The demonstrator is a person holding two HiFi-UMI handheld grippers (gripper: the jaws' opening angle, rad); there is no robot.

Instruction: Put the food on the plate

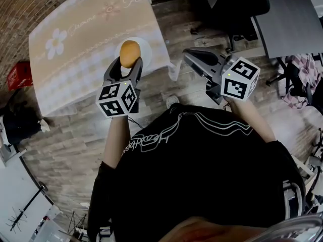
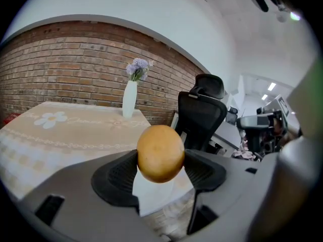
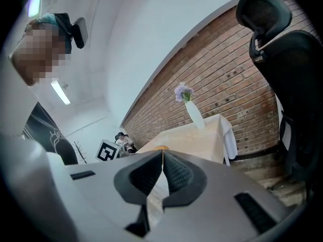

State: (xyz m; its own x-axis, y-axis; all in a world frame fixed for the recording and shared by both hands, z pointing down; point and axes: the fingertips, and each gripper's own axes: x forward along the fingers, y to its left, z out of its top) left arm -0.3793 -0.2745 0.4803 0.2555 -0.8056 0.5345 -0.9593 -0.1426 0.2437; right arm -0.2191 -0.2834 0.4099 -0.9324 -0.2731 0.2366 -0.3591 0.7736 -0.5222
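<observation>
My left gripper (image 1: 130, 63) is shut on a round orange-brown piece of food (image 1: 129, 53), held over the white plate (image 1: 144, 46) at the near edge of the table. In the left gripper view the food (image 2: 160, 153) sits squeezed between both black pads, with the plate (image 2: 151, 198) showing below it. My right gripper (image 1: 187, 55) hangs to the right of the table, over the wooden floor, shut with nothing in it. In the right gripper view its pads (image 3: 171, 173) meet, and the food's orange top (image 3: 161, 148) peeps just above them.
The table wears a beige cloth (image 1: 86, 39) with a flower print. A white vase with purple flowers (image 2: 130, 97) stands at its far edge by the brick wall. A black office chair (image 1: 232, 6) and a grey desk (image 1: 292, 19) stand to the right.
</observation>
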